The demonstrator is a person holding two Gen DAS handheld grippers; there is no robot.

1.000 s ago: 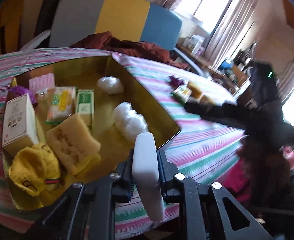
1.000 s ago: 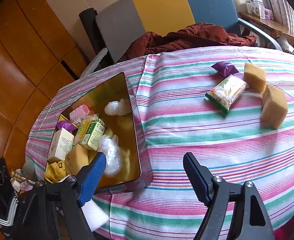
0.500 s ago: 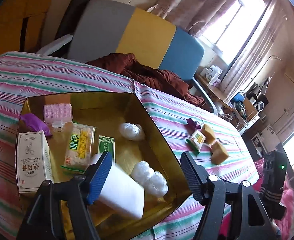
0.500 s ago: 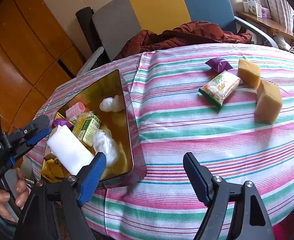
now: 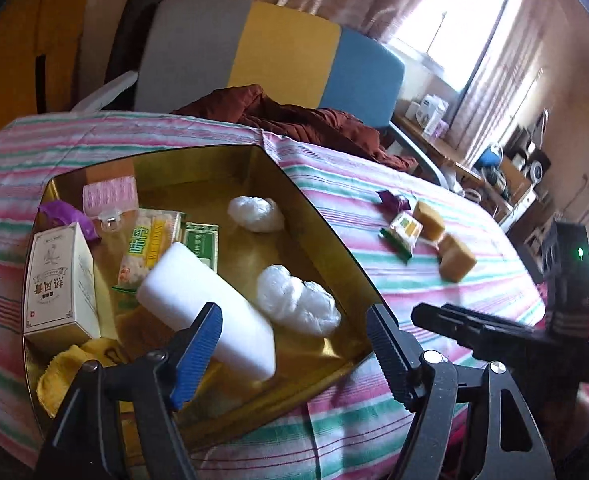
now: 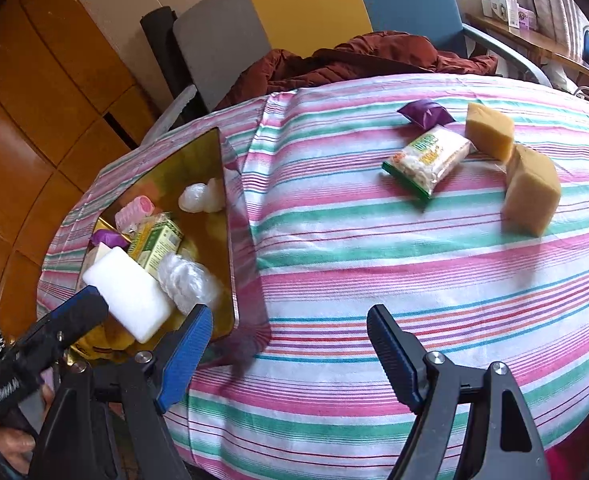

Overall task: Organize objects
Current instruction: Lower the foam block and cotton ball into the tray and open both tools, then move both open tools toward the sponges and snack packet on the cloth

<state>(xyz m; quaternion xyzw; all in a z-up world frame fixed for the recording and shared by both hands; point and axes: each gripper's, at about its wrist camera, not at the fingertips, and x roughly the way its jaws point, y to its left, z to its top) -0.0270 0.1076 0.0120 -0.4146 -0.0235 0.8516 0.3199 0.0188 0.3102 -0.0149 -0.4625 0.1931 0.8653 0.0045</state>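
The white block hides most of the sponge beneath it in the gold tray, and its near end sits behind the left claw. The yellow cloth is half covered by the claw's frame. From the right wrist view the tray's near corner is behind the right claw. The print on the white box and the snack packet is too small to read. The tabletop runs off the picture's lower edge.

Left gripper jaws just opening, no longer clamping white block, now lying in gold tray.
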